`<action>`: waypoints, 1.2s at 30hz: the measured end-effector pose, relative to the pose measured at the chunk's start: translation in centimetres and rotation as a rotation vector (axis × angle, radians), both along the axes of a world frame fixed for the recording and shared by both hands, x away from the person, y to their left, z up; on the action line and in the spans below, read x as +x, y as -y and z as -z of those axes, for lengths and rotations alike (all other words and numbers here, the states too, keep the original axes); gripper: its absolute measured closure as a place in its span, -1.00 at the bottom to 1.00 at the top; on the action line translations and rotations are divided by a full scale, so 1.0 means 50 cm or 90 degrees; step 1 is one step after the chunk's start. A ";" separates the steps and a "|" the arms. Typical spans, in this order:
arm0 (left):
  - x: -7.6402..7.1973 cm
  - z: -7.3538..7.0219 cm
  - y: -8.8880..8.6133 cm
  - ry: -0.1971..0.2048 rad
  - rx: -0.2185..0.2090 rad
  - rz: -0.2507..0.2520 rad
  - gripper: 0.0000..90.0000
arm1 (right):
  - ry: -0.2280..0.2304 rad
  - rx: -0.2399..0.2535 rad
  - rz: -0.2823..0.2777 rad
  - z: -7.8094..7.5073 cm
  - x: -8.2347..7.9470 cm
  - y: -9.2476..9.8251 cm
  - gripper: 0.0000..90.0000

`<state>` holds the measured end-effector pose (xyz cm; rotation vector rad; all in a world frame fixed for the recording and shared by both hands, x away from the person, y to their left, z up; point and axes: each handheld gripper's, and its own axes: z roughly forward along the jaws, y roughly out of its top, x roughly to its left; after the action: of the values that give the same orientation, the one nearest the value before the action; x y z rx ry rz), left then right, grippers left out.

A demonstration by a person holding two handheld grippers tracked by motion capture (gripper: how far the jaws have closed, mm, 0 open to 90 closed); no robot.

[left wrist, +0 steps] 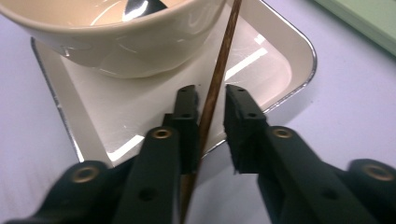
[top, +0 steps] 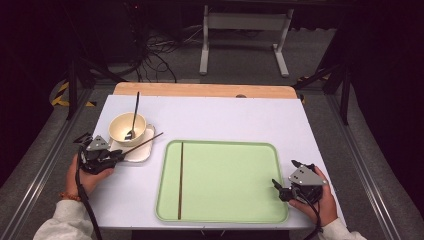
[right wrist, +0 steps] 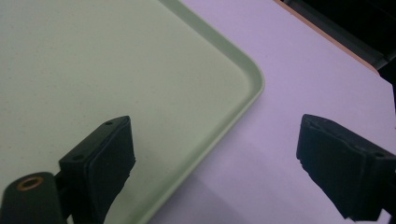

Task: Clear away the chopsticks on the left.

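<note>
Left gripper view: chopstick (left wrist: 212, 100) touches one pad, gap beside other.

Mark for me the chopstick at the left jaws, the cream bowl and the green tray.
chopstick (left wrist: 219, 77): left gripper view, on its brown shaft just beyond the jaws.
cream bowl (top: 120, 127): high view, on its inner wall left of the spoon.
green tray (top: 225, 180): high view, on its bare floor.

Lighting the white table (top: 225, 120) brightly from overhead; surroundings toward twelve o'clock falling into near darkness. Glaring in streaks off the small tray (left wrist: 261, 56) and bowl (left wrist: 121, 46). Blurring at six o'clock in both gripper views, close foregrounds out of focus.
</note>
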<state>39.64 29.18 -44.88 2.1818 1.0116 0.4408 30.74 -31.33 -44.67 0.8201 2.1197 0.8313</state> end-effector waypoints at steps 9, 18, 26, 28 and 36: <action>0.002 0.000 0.003 -0.010 -0.002 0.000 0.86 | 0.001 -0.003 -0.001 0.000 -0.002 -0.001 -0.74; -0.007 -0.004 0.010 -0.009 -0.014 0.012 0.89 | 0.001 -0.006 -0.003 0.000 -0.002 -0.003 -0.74; -0.022 -0.012 0.017 0.000 -0.025 0.015 0.89 | 0.000 -0.003 -0.006 -0.001 -0.003 -0.003 -0.74; -0.026 -0.016 0.021 0.005 -0.029 0.016 0.89 | -0.001 -0.001 -0.003 -0.001 -0.003 -0.001 -0.74; -0.057 -0.052 0.082 0.018 -0.058 0.050 0.89 | -0.001 -0.004 -0.003 0.000 -0.002 -0.002 -0.74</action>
<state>36.80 25.08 -42.30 2.1199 0.9093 0.3794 30.64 -31.24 -44.70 0.8125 2.1264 0.8259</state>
